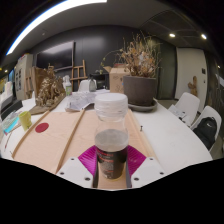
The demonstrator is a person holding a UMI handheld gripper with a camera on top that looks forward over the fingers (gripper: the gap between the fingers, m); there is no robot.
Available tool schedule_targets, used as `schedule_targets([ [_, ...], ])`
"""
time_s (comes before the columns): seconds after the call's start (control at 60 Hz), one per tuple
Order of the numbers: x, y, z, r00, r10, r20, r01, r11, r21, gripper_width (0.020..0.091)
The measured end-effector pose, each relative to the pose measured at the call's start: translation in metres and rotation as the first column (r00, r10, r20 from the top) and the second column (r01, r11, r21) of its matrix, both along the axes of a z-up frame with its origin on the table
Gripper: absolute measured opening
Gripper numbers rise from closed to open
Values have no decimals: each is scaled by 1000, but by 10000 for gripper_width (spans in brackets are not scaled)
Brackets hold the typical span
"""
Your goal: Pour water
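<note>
A clear bottle (pixel 111 135) with a white cap stands upright right between the fingers (pixel 86 160) of the gripper (pixel 111 168). Its upper part is clear and looks empty, while the lower part holds a dark liquid. The bottle fills the gap between the two magenta pads (pixel 137 158), which sit close against its lower sides; the fingers are drawn in to about the bottle's width and appear to be clamped on it, with no gap visible on either side. The white finger tips show just below and to either side of the bottle's base.

Under and ahead of the bottle runs the desk (pixel 50 140), with a light wooden top and a white band along its middle and far part. On the desk to the left lie a small round red object (pixel 41 127) and a yellowish-green item (pixel 25 121) near the edge. Further back, beyond the bottle's cap, stand pale containers (pixel 82 99), too small to tell apart. To the right of them a large dark pot (pixel 140 89) carries a dry, brownish plant (pixel 139 58). Another clump of dried plants (pixel 50 90) sits on the left far side. A white chair (pixel 187 107) stands at the desk's right side, and a long ceiling light (pixel 45 20) curves overhead.
</note>
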State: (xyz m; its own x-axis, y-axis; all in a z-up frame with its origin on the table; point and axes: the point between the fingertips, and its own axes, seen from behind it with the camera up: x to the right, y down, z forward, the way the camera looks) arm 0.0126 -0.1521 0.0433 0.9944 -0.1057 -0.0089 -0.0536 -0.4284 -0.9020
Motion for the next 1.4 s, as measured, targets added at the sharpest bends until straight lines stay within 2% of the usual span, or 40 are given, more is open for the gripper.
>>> schedule_targets([
  [0.083, -5, 1, -1, 1000, 8, -3, -8, 1000, -11, 304],
  [0.167, -5, 2, 1, 999, 8, 38, -7, 1000, -27, 261],
  [0.317, -3, 11, 21, 992, -27, 122, 32, 999, -39, 259],
  [0.517, -20, 41, 94, 949, -63, 309, 67, 998, -2, 258],
  [0.683, -74, 92, 161, 837, -32, 546, 14, 999, 37, 260],
  [0.817, -144, 139, 195, 681, -4, 732, -56, 997, 57, 258],
  [0.95, -223, 177, 205, 438, 51, 898, -166, 986, 26, 259],
  [1.117, -303, 208, 178, 94, 124, 988, -273, 957, -94, 258],
  [1.283, -354, 227, 154, -246, 103, 964, -334, 925, -184, 260],
  [1.4, -374, 231, 137, -380, 91, 920, -354, 905, -236, 259],
])
